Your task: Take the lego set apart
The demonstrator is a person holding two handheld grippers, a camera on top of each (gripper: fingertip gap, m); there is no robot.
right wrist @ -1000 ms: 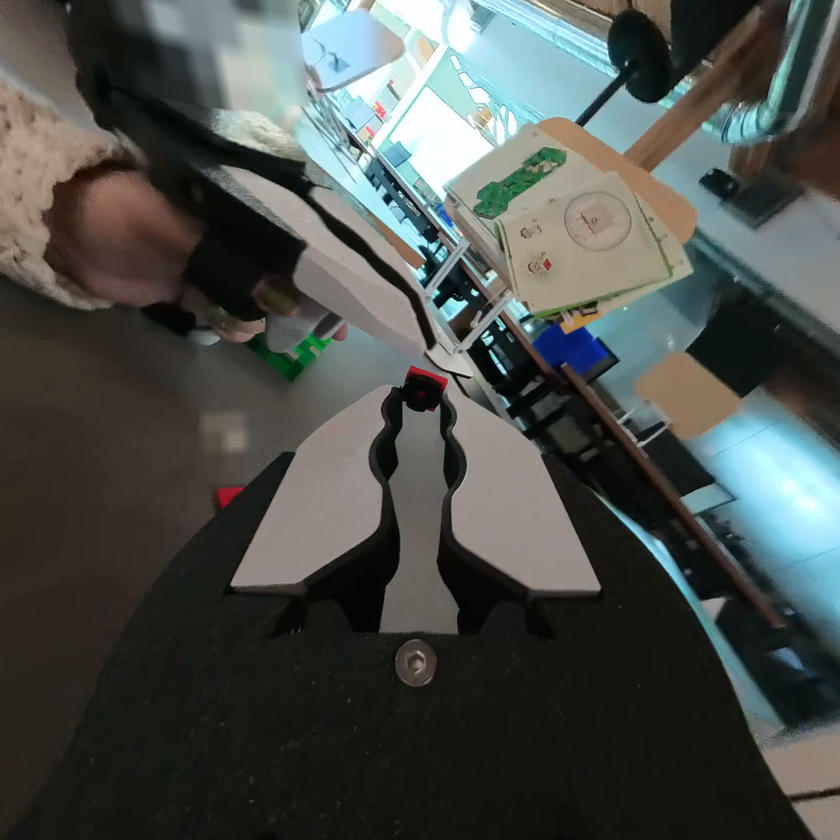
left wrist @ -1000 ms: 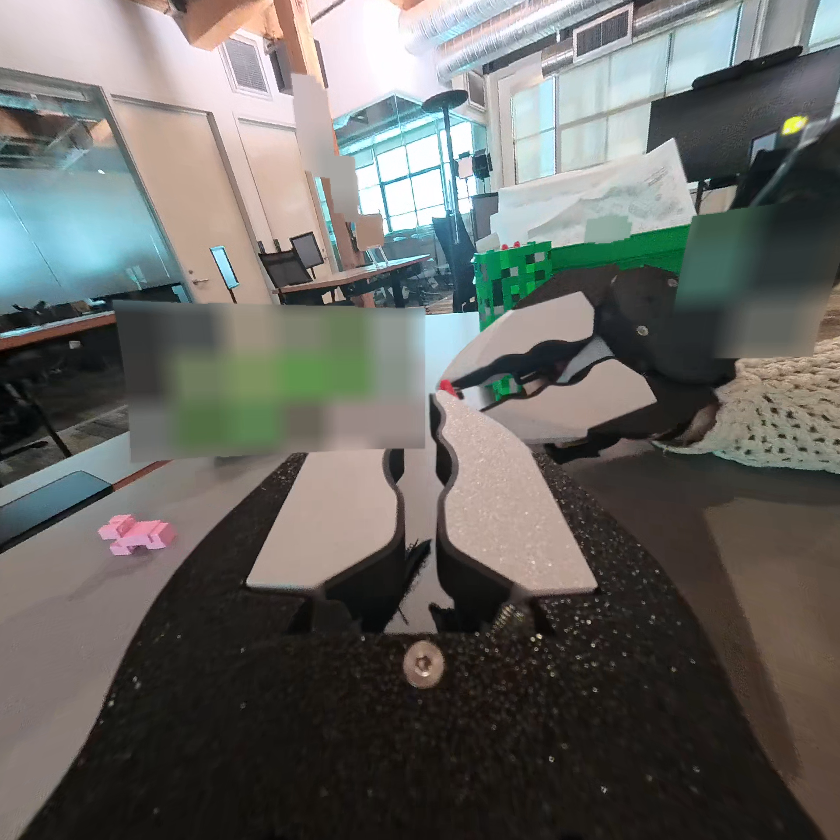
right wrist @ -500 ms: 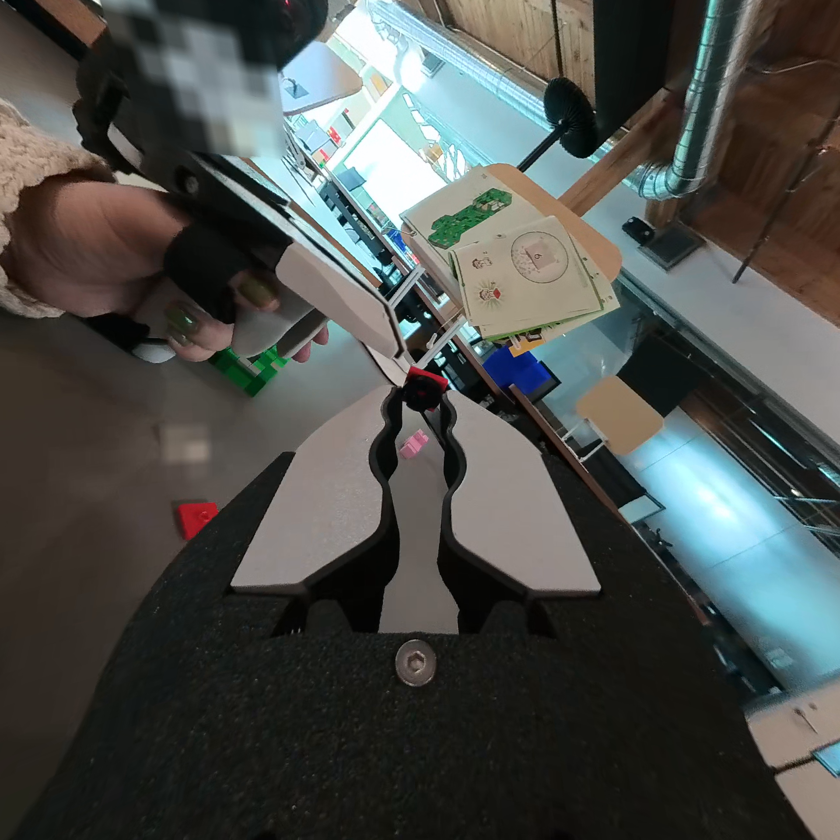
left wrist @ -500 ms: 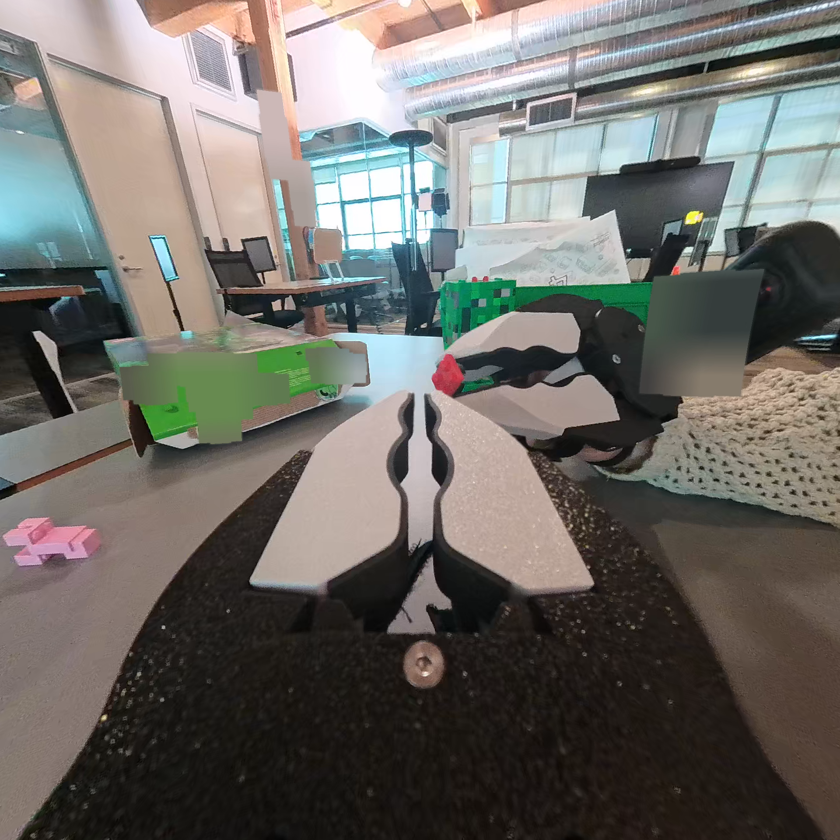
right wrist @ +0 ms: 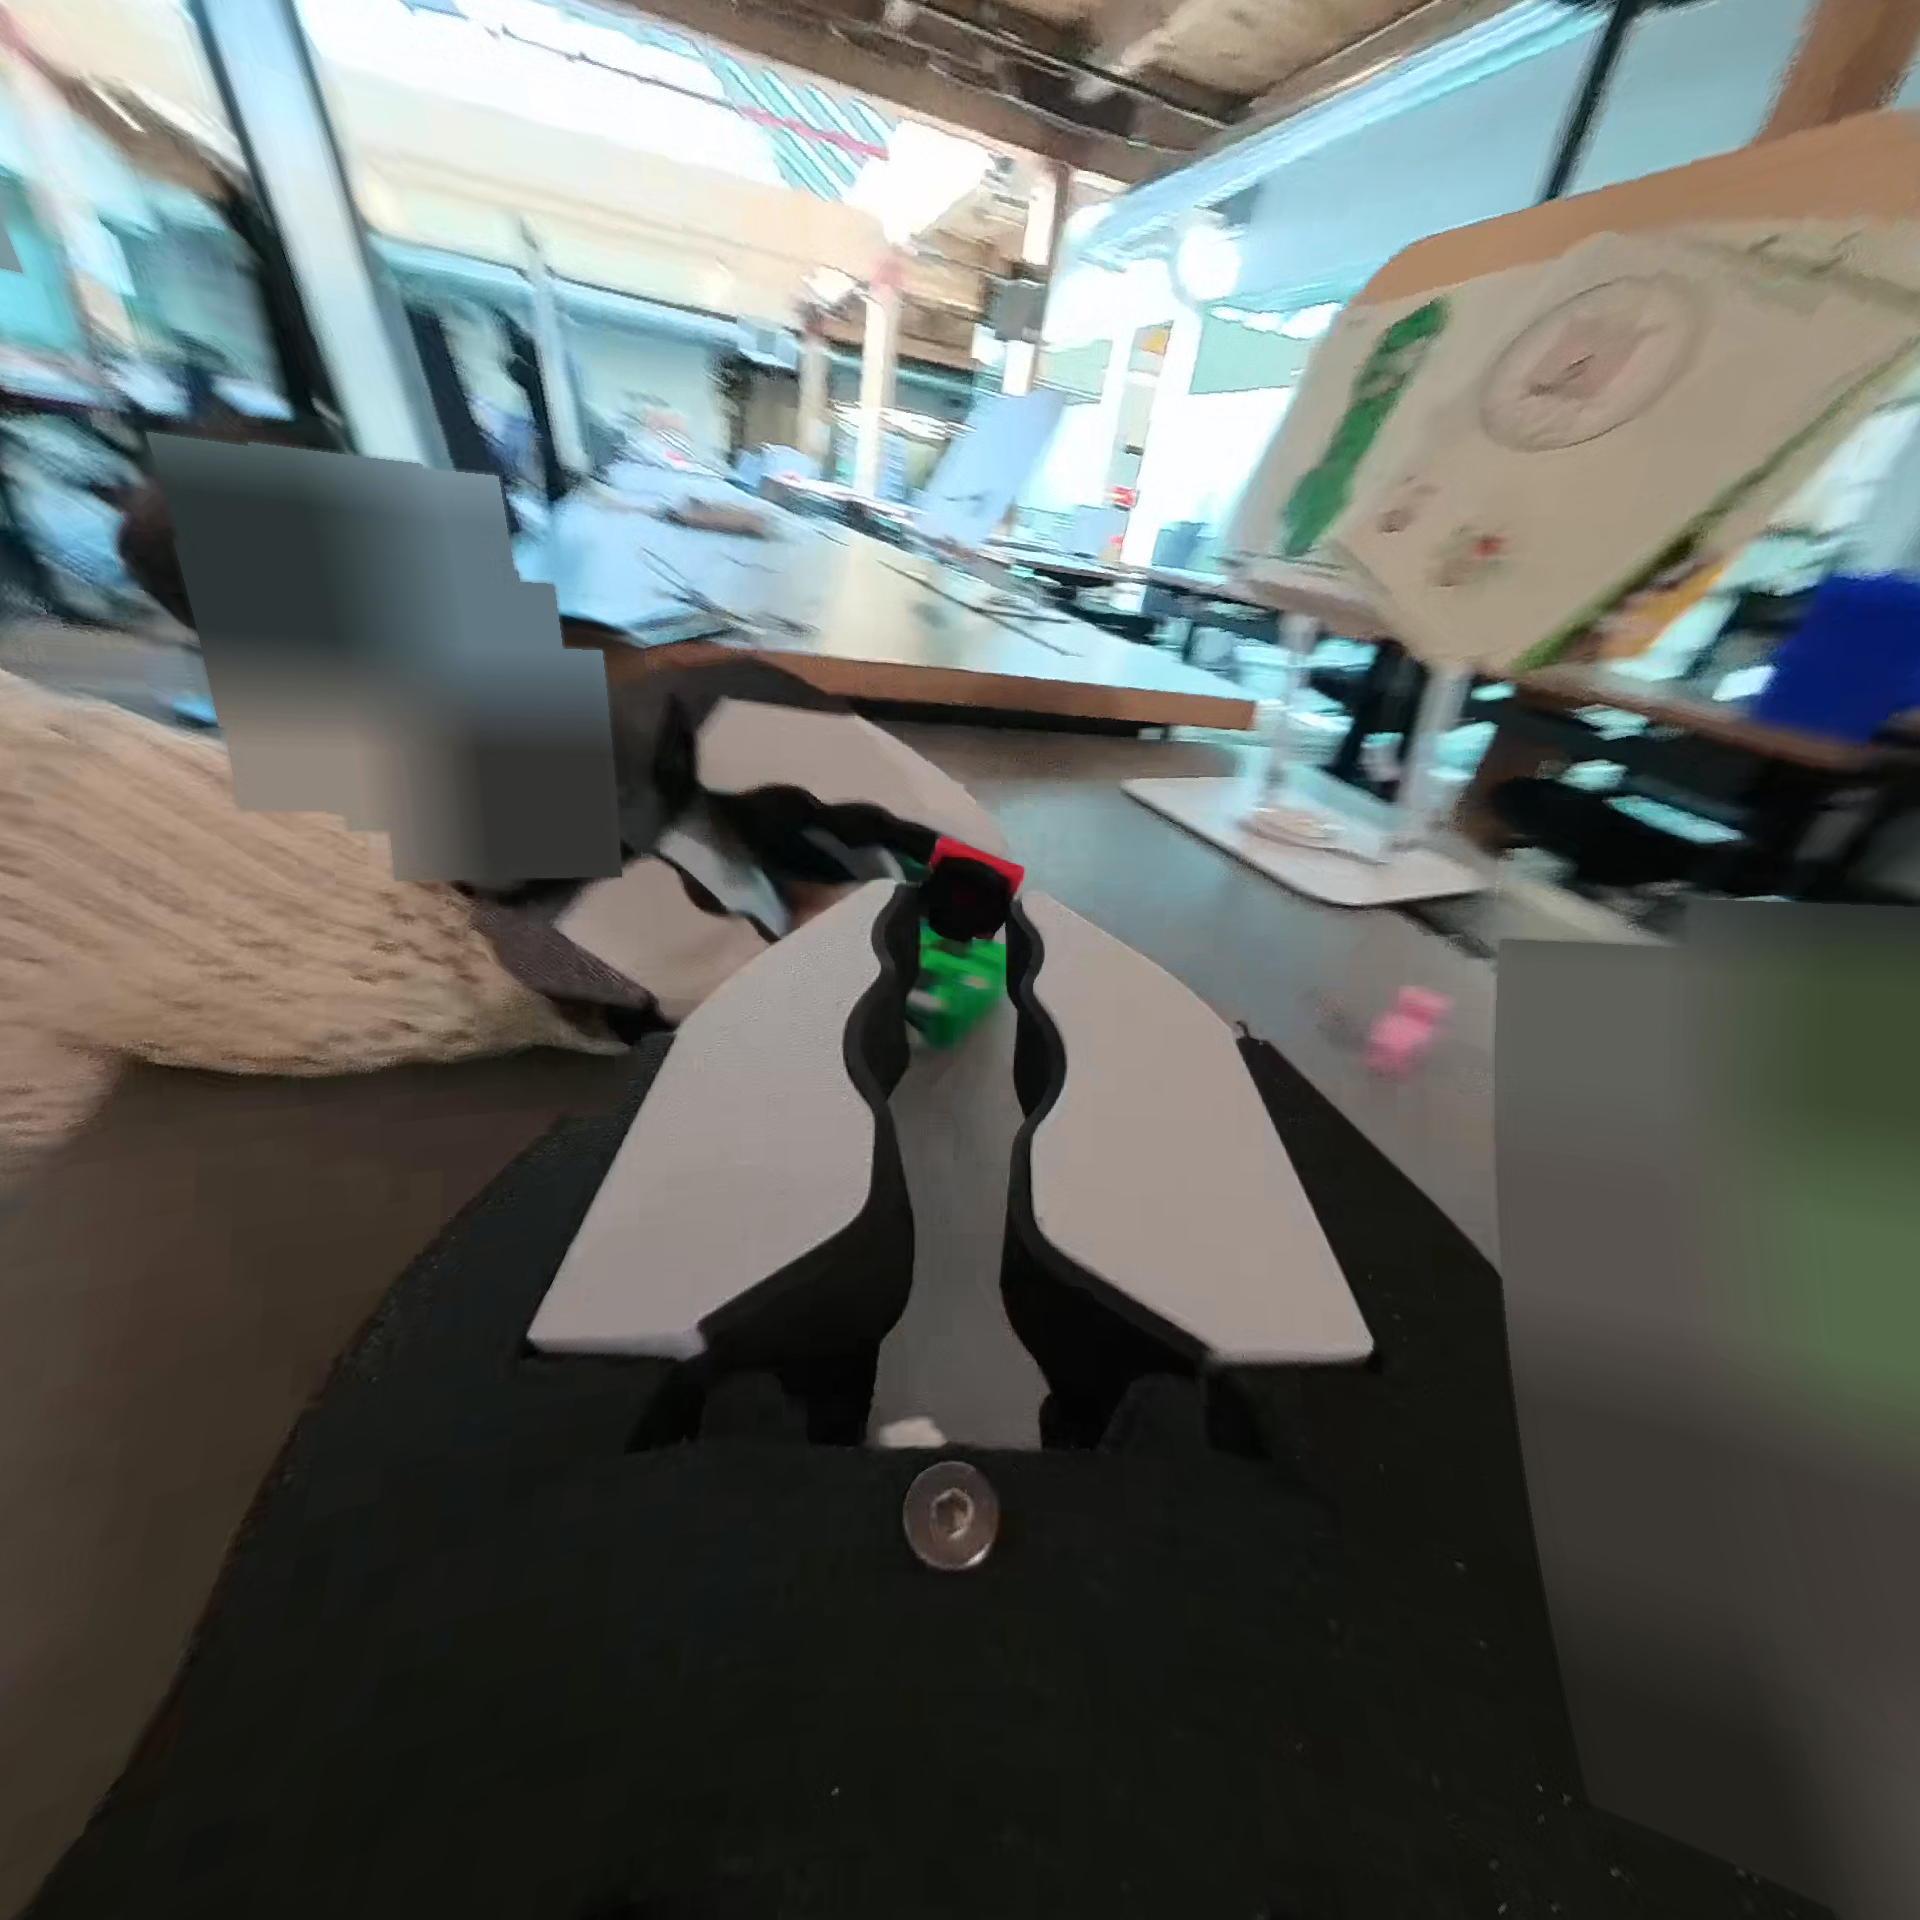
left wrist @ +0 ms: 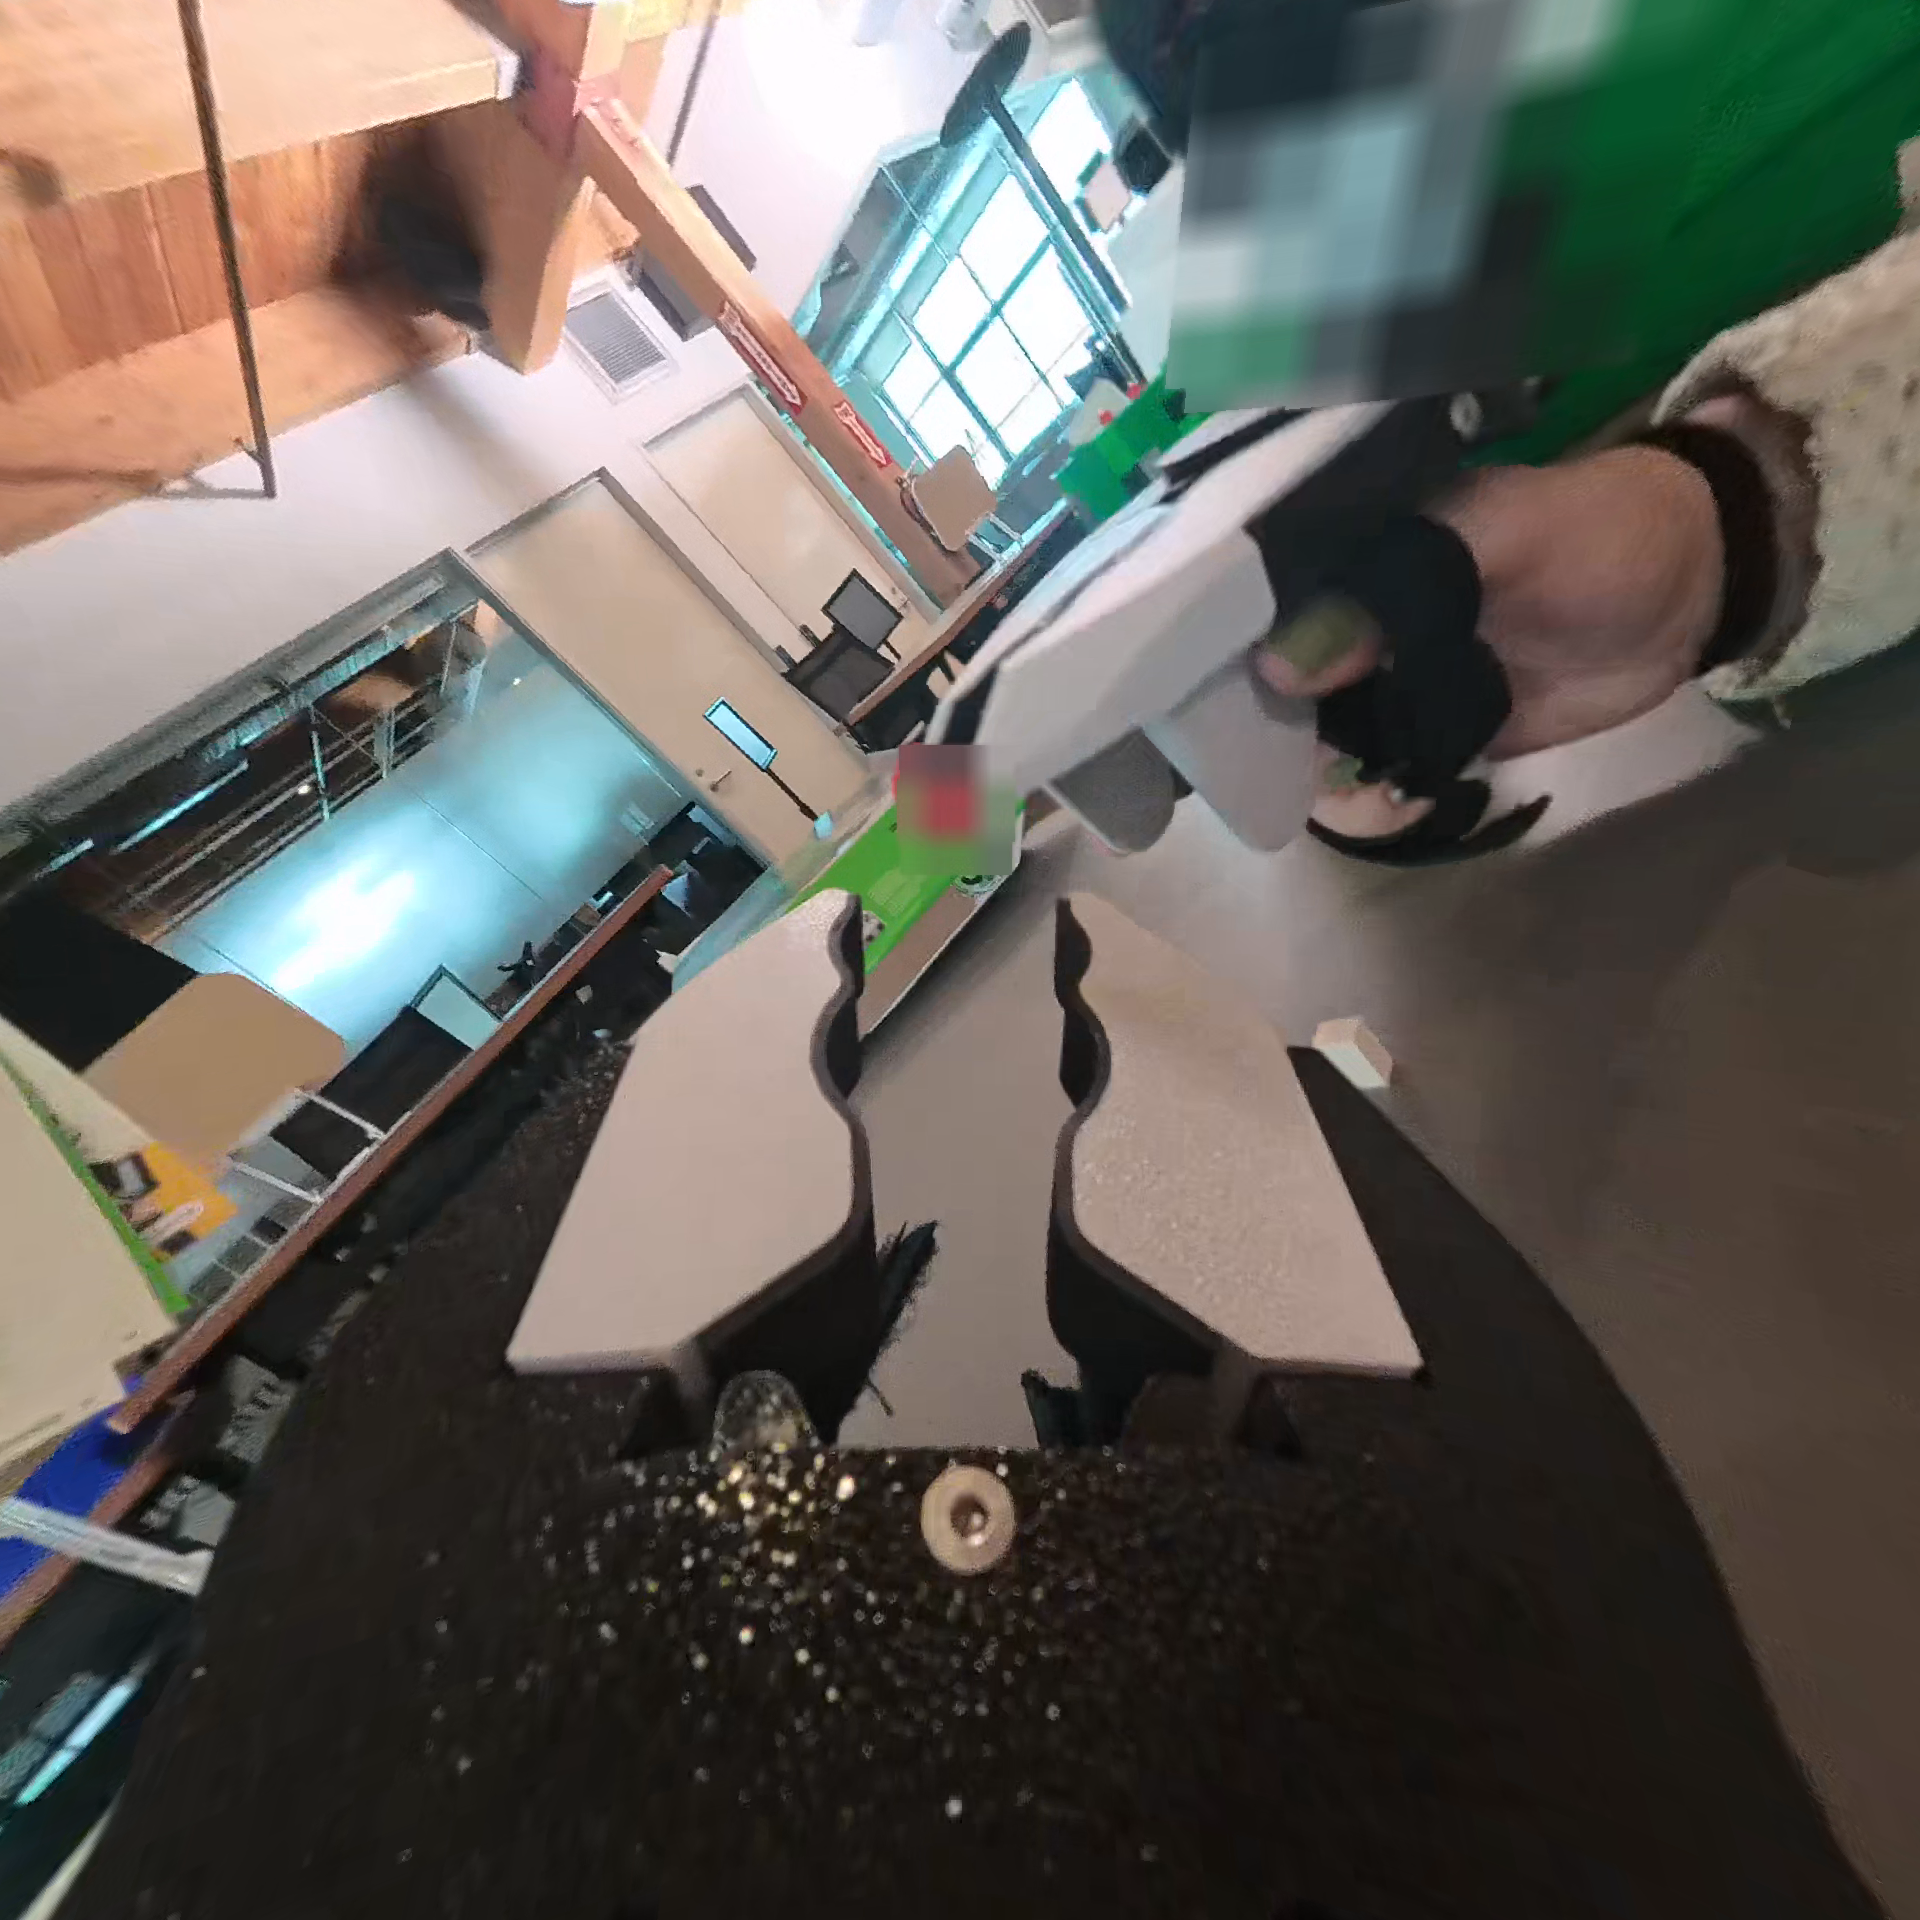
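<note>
My right gripper (right wrist: 966, 894) is shut on a small red and black lego piece (right wrist: 971, 868) at its fingertips and holds it above the dark table (right wrist: 1195, 935). A green lego piece (right wrist: 956, 992) lies on the table just behind it. My left gripper (left wrist: 956, 925) is open and empty, held tilted over the table. In the left wrist view the right gripper (left wrist: 951, 758) is up to the right in a hand, with a blurred red patch at its tip. In the right wrist view the left gripper's fingers (right wrist: 821, 753) stand close behind the red piece.
A pink lego piece (right wrist: 1403, 1023) lies on the table to the right. A small white piece (left wrist: 1351, 1049) lies by my left gripper. A flat green and white box (left wrist: 914, 883) is ahead of it. An instruction booklet (right wrist: 1558, 416) sits on a clear stand (right wrist: 1309, 842). Left and right tips are no more than a few centimetres apart.
My left gripper has opened from shut and rolled sideways. My right gripper has swung level and still holds the red and black piece.
</note>
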